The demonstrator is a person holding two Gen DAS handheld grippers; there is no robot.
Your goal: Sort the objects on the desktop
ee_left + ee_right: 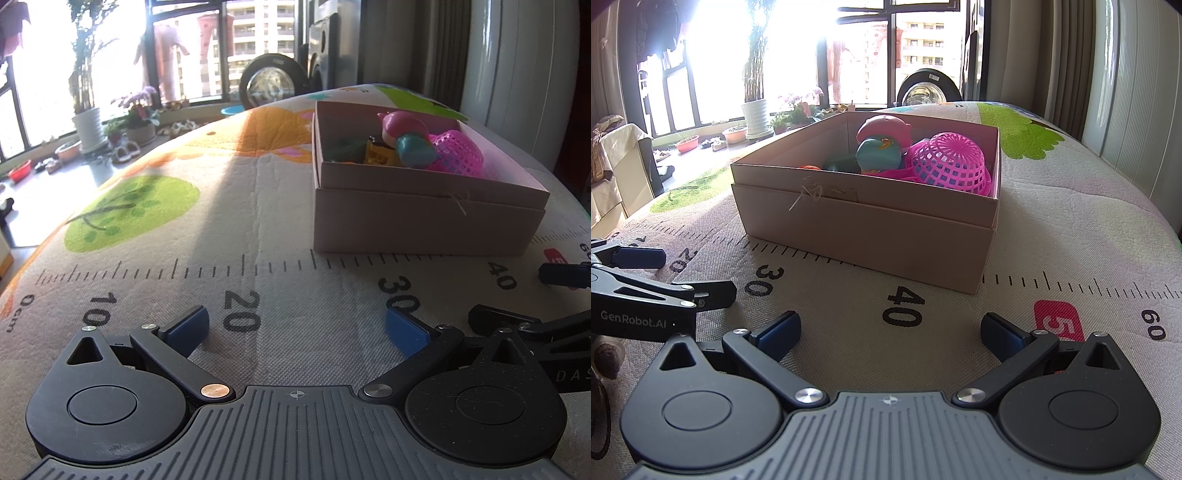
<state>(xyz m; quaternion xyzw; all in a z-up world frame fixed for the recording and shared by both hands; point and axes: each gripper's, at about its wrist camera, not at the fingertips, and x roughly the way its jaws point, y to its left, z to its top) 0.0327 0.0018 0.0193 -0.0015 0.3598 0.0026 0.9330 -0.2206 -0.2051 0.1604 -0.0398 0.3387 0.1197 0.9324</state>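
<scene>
A: How far along is the sorting?

B: Nearly finished, I'd judge. The cardboard box (871, 225) on the tabletop (1071, 229) already holds the pink basket (951, 164), a teal toy (877, 153) and a pink toy (882, 127) (plus smaller bits I can't identify).

A: Anything left out?

B: None visible on the printed mat (207, 229).

A: And the tools?

B: Left gripper (295, 326) and right gripper (890, 328) both have jaws spread wide, holding nothing, just short of the box.

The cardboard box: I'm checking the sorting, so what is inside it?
Inside the pale cardboard box: a pink plastic mesh basket, a pink-and-teal rounded toy, and something yellow. The near wall hides the box floor and anything lower.
</scene>
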